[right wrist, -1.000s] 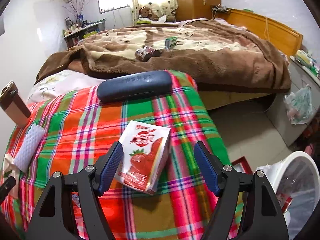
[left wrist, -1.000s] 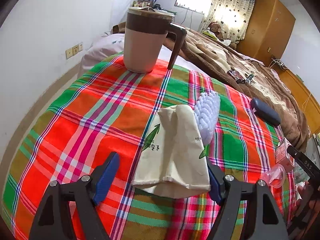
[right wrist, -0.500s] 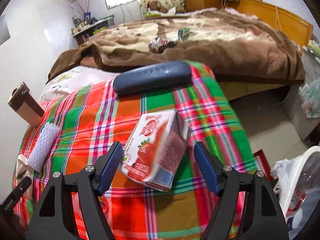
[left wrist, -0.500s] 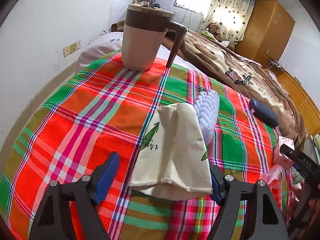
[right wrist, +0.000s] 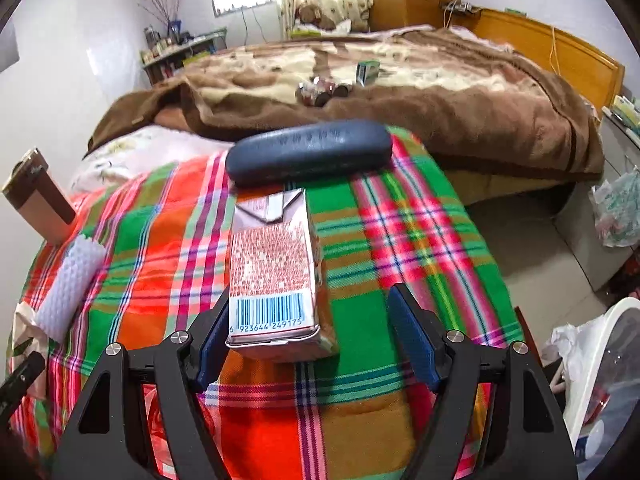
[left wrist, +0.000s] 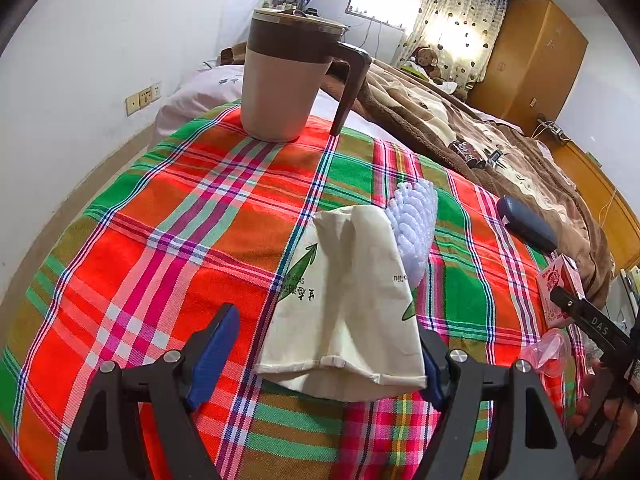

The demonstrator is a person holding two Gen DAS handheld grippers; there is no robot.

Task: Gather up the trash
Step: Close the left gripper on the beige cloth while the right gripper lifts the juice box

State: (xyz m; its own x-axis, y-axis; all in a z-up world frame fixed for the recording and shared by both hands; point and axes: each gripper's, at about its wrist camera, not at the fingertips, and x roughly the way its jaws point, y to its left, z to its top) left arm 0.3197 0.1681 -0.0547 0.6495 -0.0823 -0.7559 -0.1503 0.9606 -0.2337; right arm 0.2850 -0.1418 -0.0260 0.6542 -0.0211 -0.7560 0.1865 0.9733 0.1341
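Left wrist view has the left gripper [left wrist: 326, 354] angled down at the plaid tablecloth [left wrist: 168, 216], its black arms filling the bottom of the frame. Its blue pads stand wide apart, with the near end of a crumpled cream tissue pack [left wrist: 346, 292] lying between them. The pad on the right of the frame sits against or just behind the pack's edge; the one on the left is clear of it, so nothing is clamped. A white foam net [left wrist: 416, 226] touches the pack's far right side. A brown-and-beige mug [left wrist: 288, 80] stands upright in the upper middle of the frame, and a dark glasses case [left wrist: 526, 228] lies at the right. At the far right edge, a red drink carton [left wrist: 558, 288] stands by the tip of the other tool, above a crumpled bit of clear pink plastic [left wrist: 546, 350].

Right wrist view shows the right gripper [right wrist: 308, 336] also tilted downward, jaws spread wide. The drink carton [right wrist: 272, 276] lies on the cloth, barcode end nearest the camera, in the left half of the gap. The pad on the left of the frame is against or right beside it; the right pad is well clear, so it is not gripped. The glasses case [right wrist: 308, 152] lies crosswise just beyond the carton. A white bin [right wrist: 600, 380] with a clear liner sits at the lower right edge, on the floor beside the table.
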